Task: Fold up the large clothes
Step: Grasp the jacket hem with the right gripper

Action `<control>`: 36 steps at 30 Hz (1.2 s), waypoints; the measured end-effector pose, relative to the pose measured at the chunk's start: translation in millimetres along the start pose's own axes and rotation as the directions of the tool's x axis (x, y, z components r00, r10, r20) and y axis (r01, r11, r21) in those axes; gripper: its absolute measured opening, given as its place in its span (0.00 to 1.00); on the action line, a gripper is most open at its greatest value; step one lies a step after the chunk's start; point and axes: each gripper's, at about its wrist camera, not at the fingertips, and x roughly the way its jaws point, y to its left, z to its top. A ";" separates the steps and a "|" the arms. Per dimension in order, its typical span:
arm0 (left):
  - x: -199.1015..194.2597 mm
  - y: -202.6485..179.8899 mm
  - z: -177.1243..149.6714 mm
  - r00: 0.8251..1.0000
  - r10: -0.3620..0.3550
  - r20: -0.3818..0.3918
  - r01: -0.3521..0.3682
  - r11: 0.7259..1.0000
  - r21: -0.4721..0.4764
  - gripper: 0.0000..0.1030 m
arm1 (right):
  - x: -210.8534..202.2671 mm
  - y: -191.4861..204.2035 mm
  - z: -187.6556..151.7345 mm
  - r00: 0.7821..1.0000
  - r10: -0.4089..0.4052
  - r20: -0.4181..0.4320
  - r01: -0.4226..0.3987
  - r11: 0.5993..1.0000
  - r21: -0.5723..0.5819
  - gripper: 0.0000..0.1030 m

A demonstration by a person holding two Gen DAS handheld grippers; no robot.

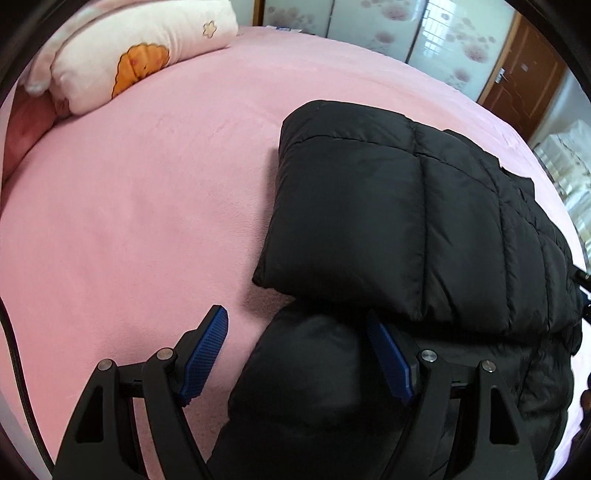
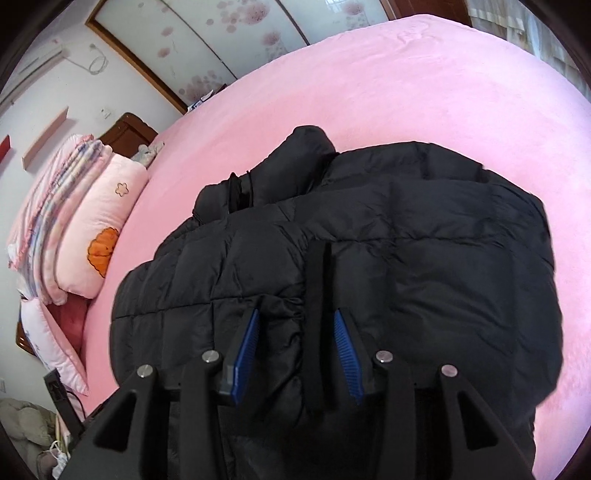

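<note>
A black quilted puffer jacket [image 1: 406, 221] lies partly folded on the pink bed sheet [image 1: 147, 203]. In the left wrist view, my left gripper [image 1: 295, 325] is open just above the bed, with a puffy black part of the jacket [image 1: 306, 376] lying between its blue pads [image 1: 205, 354]. In the right wrist view, the jacket [image 2: 424, 258] fills the middle, with a sleeve [image 2: 295, 162] sticking out at the far side. My right gripper [image 2: 295, 325] hovers over the jacket's near edge, jaws apart, with a black strip of the jacket [image 2: 317, 295] between them.
A pink pillow with an orange cartoon patch [image 1: 140, 55] and folded bedding [image 2: 55, 221] lie at the head of the bed. Sliding wardrobe doors with a flower print [image 1: 406, 33] and a brown door [image 1: 524, 70] stand beyond the bed. The pink sheet [image 2: 443, 92] stretches beyond the jacket.
</note>
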 end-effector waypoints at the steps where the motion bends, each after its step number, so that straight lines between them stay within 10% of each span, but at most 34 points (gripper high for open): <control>1: 1.1 0.3 1.4 1.000 -0.003 -0.003 0.003 1.000 -0.006 0.74 | 0.8 3.9 0.5 1.000 0.002 0.006 -0.002 1.000 -0.019 0.35; 4: 5.4 -3.9 11.2 1.000 0.001 -0.001 -0.001 1.000 -0.016 0.73 | -0.8 23.3 1.3 1.000 -0.023 0.009 0.024 0.993 -0.116 0.07; 8: 4.7 -10.8 18.4 1.000 0.000 0.007 0.000 1.000 -0.028 0.59 | -38.5 56.2 -0.1 0.977 -0.093 0.191 0.142 0.955 -0.261 0.05; 13: 9.2 -8.0 18.7 1.000 0.020 -0.005 -0.020 0.997 -0.076 0.47 | -85.6 50.8 9.9 0.893 -0.185 0.409 0.295 0.929 -0.222 0.05; 24: 22.7 13.0 14.9 0.998 -0.007 -0.058 -0.004 0.983 -0.181 0.47 | -26.6 -25.4 -1.5 0.922 -0.353 0.161 0.371 0.924 -0.094 0.05; 36: 28.1 -18.8 27.4 0.995 0.058 -0.081 -0.066 0.993 -0.100 0.47 | -25.1 -26.7 -22.0 0.888 -0.445 0.117 0.456 0.885 -0.090 0.07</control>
